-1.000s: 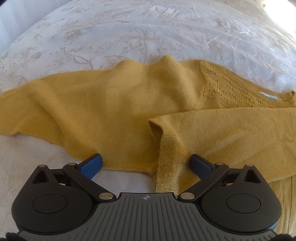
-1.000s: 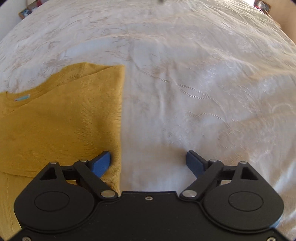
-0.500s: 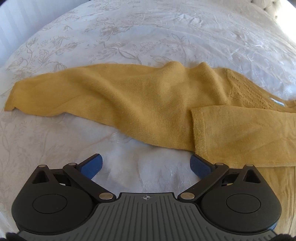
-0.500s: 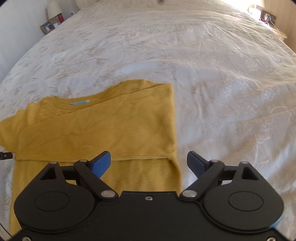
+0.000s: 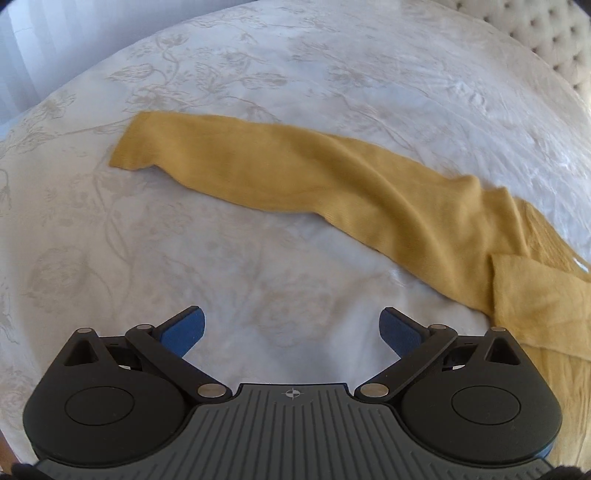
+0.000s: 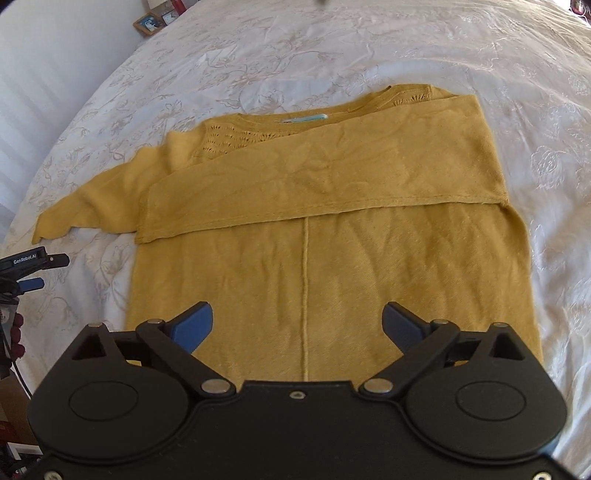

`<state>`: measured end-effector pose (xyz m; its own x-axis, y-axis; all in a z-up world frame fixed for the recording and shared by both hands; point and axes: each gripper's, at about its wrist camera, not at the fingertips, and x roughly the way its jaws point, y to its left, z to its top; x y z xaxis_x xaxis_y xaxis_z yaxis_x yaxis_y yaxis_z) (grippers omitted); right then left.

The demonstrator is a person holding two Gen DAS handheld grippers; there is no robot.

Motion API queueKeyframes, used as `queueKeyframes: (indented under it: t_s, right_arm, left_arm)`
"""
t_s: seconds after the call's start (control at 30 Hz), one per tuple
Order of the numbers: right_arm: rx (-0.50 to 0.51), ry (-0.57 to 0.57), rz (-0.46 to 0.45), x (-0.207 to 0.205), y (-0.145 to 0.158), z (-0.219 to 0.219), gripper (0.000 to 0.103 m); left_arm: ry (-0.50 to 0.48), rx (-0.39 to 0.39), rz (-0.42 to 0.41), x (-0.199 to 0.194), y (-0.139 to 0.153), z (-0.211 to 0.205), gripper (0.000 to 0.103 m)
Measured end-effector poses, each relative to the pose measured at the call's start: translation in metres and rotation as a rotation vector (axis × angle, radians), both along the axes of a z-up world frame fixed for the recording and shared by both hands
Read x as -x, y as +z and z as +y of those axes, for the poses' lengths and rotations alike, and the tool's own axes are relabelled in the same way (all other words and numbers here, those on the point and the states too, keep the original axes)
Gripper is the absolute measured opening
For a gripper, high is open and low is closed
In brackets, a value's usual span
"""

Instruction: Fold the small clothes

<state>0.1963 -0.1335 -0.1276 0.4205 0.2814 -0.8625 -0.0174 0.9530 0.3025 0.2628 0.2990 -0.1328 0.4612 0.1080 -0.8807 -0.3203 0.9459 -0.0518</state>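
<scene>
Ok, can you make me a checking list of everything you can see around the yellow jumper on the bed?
Surface: white bedspread with a pale flower pattern, a bit wrinkled.
Job's things: yellow jumper lying flat; right sleeve folded across the chest; left sleeve stretched out sideways, not yet folded.
Clutter: nothing seen on the bed besides the jumper.
Grippers: left gripper open, over bare bedspread, holding nothing; right gripper open, above the jumper's lower half, holding nothing.
Cables: dark cables beside the left gripper at the view's left edge.
Surroundings: picture frame beyond the bed; tufted headboard.
</scene>
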Motion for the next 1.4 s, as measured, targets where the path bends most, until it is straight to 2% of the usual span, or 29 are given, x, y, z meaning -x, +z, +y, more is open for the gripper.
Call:
queueKeyframes:
  t_s: [0.27,0.47,0.7,0.8,0.87,0.93,1.0,1.03,1.07,1.1,1.13,1.17,1.3,1.4]
  right_arm:
    - [-0.001,-0.067,-0.012,-0.004,0.009,0.029,0.099]
    - [0.025,-0.077,-0.017,-0.012,0.015,0.051,0.099]
    - [0.058,-0.057,0.010,-0.022,0.016,0.067,0.099]
    - [0.069,-0.046,0.025,-0.026,0.015,0.072,0.099]
    - [0.074,-0.035,0.033,-0.028,0.014,0.074,0.099]
    - [0.079,-0.026,0.039,-0.031,0.013,0.077,0.099]
    - [0.084,-0.015,0.041,-0.032,0.013,0.079,0.099]
    - [0.085,-0.010,0.042,-0.033,0.013,0.080,0.099]
    - [0.085,-0.004,0.042,-0.033,0.013,0.080,0.099]
    - [0.084,0.001,0.043,-0.033,0.013,0.081,0.099]
    - [0.081,0.008,0.043,-0.033,0.013,0.081,0.099]
    - [0.081,0.016,0.042,-0.033,0.012,0.081,0.099]
    - [0.070,0.031,0.038,-0.031,0.011,0.078,0.099]
    - [0.053,0.042,0.034,-0.027,0.009,0.074,0.099]
  left_arm:
    - [0.143,0.041,-0.066,-0.037,0.009,0.081,0.103]
    - [0.206,0.098,-0.058,-0.066,-0.012,0.117,0.103]
    - [0.252,0.165,-0.053,-0.084,-0.035,0.133,0.102]
    - [0.307,0.181,-0.071,-0.083,-0.037,0.136,0.102]
    - [0.335,0.175,-0.065,-0.085,-0.037,0.134,0.102]
    - [0.322,0.136,-0.037,-0.091,-0.037,0.129,0.101]
    - [0.309,0.058,-0.040,-0.094,-0.034,0.121,0.078]
    - [0.303,0.016,-0.055,-0.092,-0.030,0.117,0.050]
    - [0.293,0.010,-0.061,-0.091,-0.028,0.116,0.038]
    - [0.279,0.026,-0.069,-0.090,-0.026,0.117,0.033]
    - [0.267,0.041,-0.078,-0.089,-0.022,0.117,0.018]
    - [0.255,0.052,-0.091,-0.087,-0.017,0.117,0.011]
    - [0.229,0.033,-0.177,-0.078,0.021,0.108,0.011]
    - [0.194,0.001,-0.272,-0.068,0.062,0.097,0.011]
